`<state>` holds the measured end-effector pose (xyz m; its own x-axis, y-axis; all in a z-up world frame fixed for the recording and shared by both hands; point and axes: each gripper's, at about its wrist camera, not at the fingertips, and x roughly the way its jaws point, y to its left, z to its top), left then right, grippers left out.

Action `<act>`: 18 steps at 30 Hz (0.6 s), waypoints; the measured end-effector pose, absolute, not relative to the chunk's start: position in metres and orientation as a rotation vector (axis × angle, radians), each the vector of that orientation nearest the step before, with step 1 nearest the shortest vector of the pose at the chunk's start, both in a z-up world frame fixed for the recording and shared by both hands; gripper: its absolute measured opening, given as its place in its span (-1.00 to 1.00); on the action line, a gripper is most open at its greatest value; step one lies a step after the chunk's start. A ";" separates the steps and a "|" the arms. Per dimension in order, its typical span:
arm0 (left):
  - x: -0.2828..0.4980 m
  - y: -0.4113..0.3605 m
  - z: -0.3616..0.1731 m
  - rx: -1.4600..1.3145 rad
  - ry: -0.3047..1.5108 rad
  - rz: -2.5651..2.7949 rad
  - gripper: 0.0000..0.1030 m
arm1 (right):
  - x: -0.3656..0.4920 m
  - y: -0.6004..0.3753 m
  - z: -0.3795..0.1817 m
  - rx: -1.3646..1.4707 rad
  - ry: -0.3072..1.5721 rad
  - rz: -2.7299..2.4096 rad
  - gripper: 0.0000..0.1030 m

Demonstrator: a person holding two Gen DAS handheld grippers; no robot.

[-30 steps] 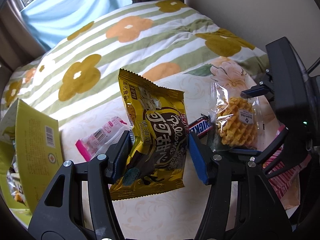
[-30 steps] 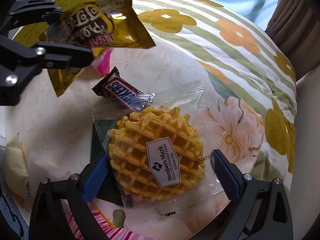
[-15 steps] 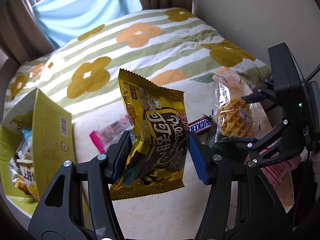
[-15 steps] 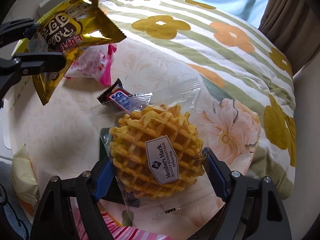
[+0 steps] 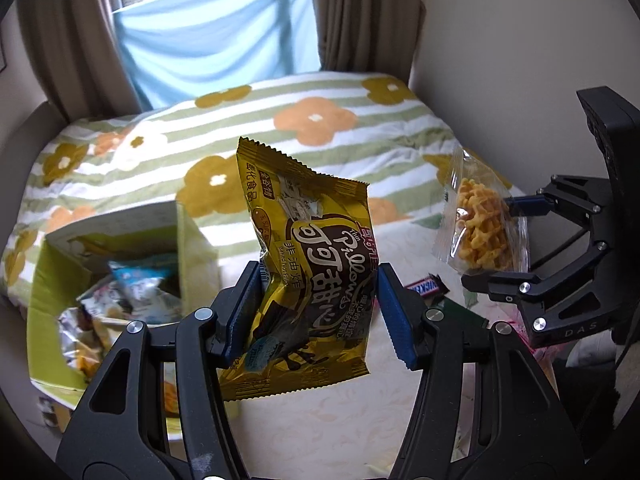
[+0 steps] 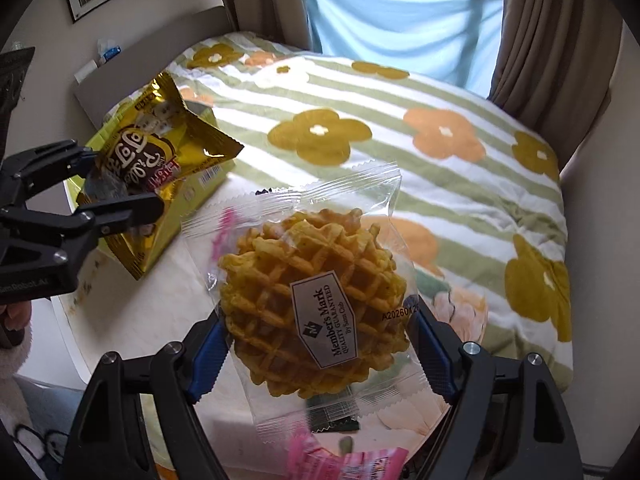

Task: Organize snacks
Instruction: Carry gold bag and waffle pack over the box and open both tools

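Observation:
A yellow puffed-snack bag point(image 5: 312, 264) hangs upright in the air, and my left gripper point(image 5: 318, 312) is shut on its lower half. From the right wrist view the same bag point(image 6: 160, 152) and left gripper point(image 6: 116, 180) show at the left, above the box. A clear-wrapped waffle point(image 6: 312, 292) is lifted off the bed, with my right gripper point(image 6: 320, 354) shut on its sides. In the left wrist view the waffle pack point(image 5: 480, 224) and right gripper point(image 5: 496, 240) are at the right. An open green box point(image 5: 44, 280) with several snacks inside stands at the lower left.
A Snickers bar point(image 5: 426, 286) and a dark green packet point(image 5: 464, 316) lie on the cream cover below the waffle. A pink striped packet point(image 6: 348, 460) lies at the near edge. A floral striped blanket point(image 6: 400, 92) covers the bed; a wall point(image 5: 500, 60) stands to the right.
Both grippers have risen with their packs. The right jaws closed in on the waffle pack and lifted it off the bed. The open green box has come fully into the left wrist view.

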<state>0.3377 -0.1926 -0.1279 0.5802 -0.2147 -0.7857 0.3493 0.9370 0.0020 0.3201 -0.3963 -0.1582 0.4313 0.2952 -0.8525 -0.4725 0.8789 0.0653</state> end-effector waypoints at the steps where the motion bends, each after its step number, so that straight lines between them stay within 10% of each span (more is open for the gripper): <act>1: 0.338 -0.181 -0.122 0.154 0.884 -0.329 0.05 | 0.320 -0.388 -0.152 -0.194 1.012 0.478 0.54; 18: 0.369 0.056 -0.115 0.122 0.915 -0.224 0.05 | 0.353 -0.181 -0.122 -0.085 0.987 0.479 0.54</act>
